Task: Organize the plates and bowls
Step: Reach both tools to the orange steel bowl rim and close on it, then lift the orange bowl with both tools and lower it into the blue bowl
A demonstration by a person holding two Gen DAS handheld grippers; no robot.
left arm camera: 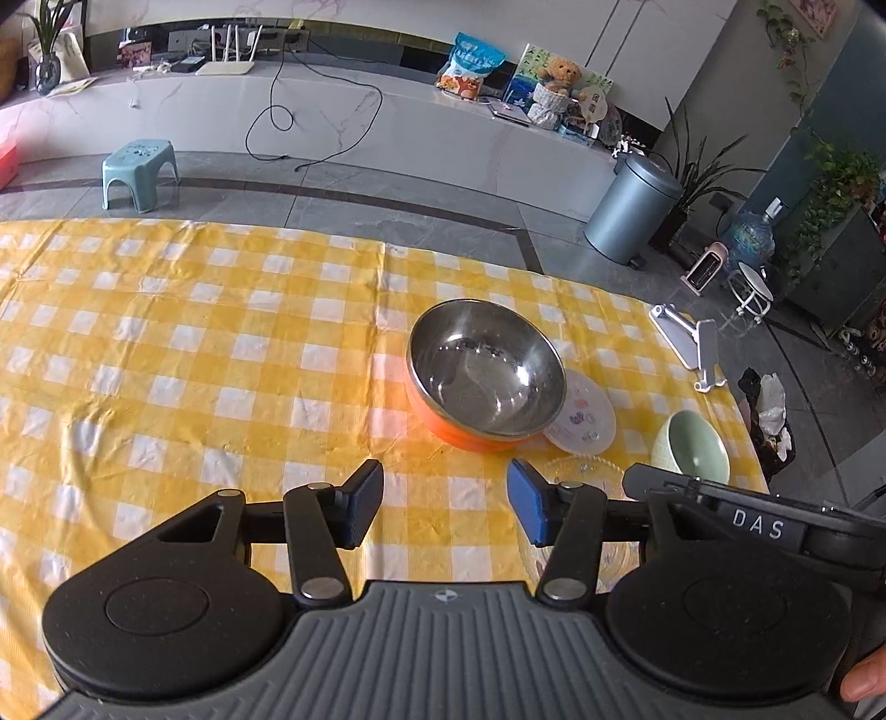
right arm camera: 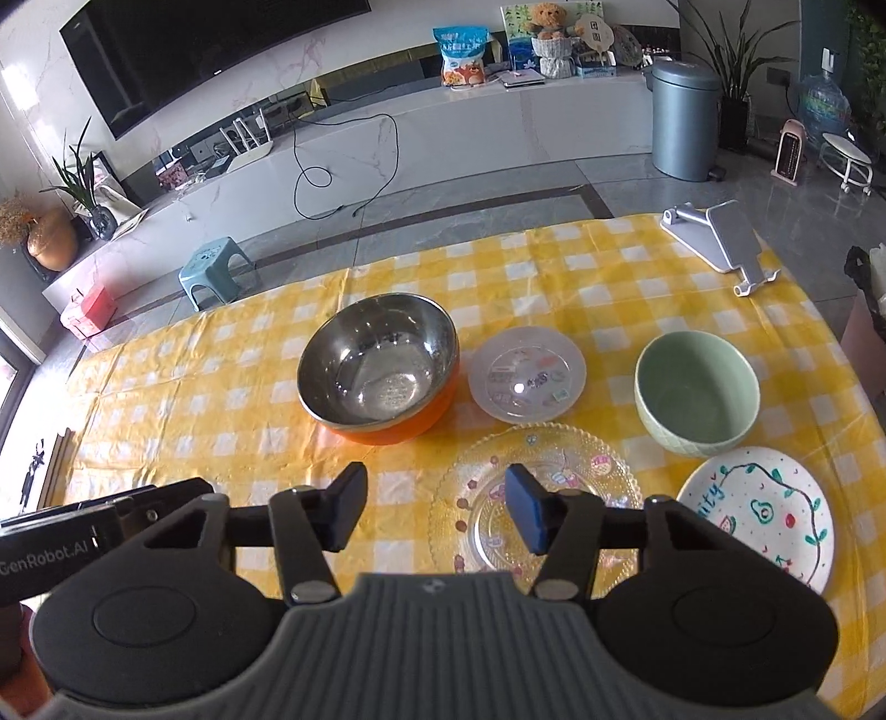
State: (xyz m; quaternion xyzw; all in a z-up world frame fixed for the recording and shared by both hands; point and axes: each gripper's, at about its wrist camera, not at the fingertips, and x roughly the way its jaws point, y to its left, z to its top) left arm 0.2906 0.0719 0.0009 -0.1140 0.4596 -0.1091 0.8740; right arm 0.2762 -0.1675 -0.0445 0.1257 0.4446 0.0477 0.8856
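on the checked counter (right arm camera: 232, 387) i see my left gripper (left arm camera: 444, 507) and right gripper (right arm camera: 436, 507), jaws parted and holding nothing, short of the steel bowl (right arm camera: 379, 363).

glass plate (left arm camera: 576, 471) mostly hidden behind tongs, painted plate (right arm camera: 758, 515) partly covered

1. Grey tiled floor (right arm camera: 498, 188) with a darker inlaid band.
2. A long white marble-look TV bench (right arm camera: 443, 127) runs along the far wall, under a dark wall-mounted screen (right arm camera: 194, 50).
3. A teal plastic stool (left arm camera: 139, 174) stands on the floor.
4. A grey pedal bin (right arm camera: 684, 119) sits beside a potted plant (right arm camera: 736, 61).
5. A black cable (right arm camera: 343, 166) trails down the bench.
6. Daylight is soft and even.
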